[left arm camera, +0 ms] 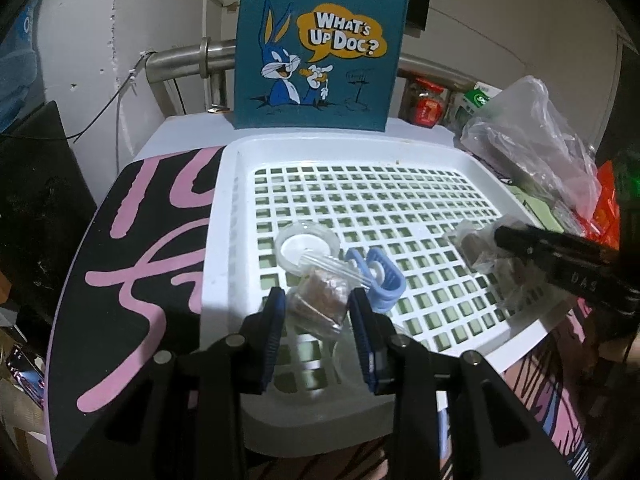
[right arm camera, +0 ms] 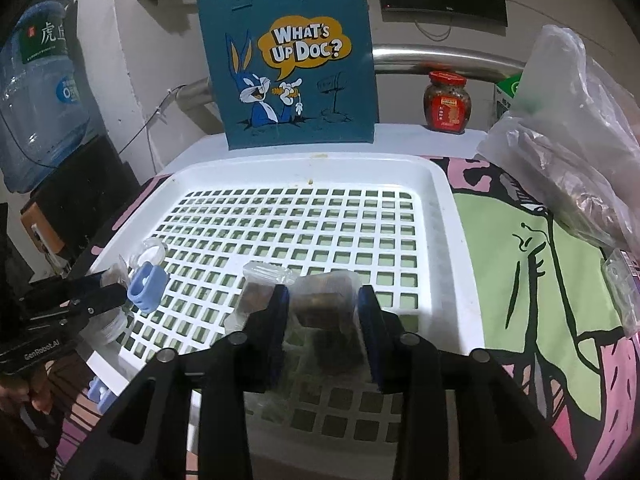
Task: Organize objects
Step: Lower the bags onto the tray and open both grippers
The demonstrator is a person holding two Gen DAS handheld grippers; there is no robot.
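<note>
A white perforated tray (left arm camera: 224,240) (right arm camera: 448,240) lies on a patterned cloth. My left gripper (left arm camera: 316,300) (right arm camera: 120,294) is over the tray's near left part, shut on a small clear container of brown pieces (left arm camera: 320,300). Just beyond it lie a round clear lid (left arm camera: 306,246) and a light blue clip (left arm camera: 380,280) (right arm camera: 144,284). My right gripper (right arm camera: 322,300) (left arm camera: 500,240) is low over the tray's near right part. A clear packet of brown blocks (right arm camera: 324,300) (left arm camera: 476,246) rests on the grid between its pads, which stand slightly off it. A second clear packet (right arm camera: 260,284) lies just left of it.
A blue cartoon-rabbit tote bag (left arm camera: 316,48) (right arm camera: 296,64) stands upright behind the tray. Crumpled clear plastic bags (left arm camera: 532,140) (right arm camera: 572,140) sit at the right. A red-lidded jar (right arm camera: 447,102) stands at the back right and a water bottle (right arm camera: 40,92) at the far left.
</note>
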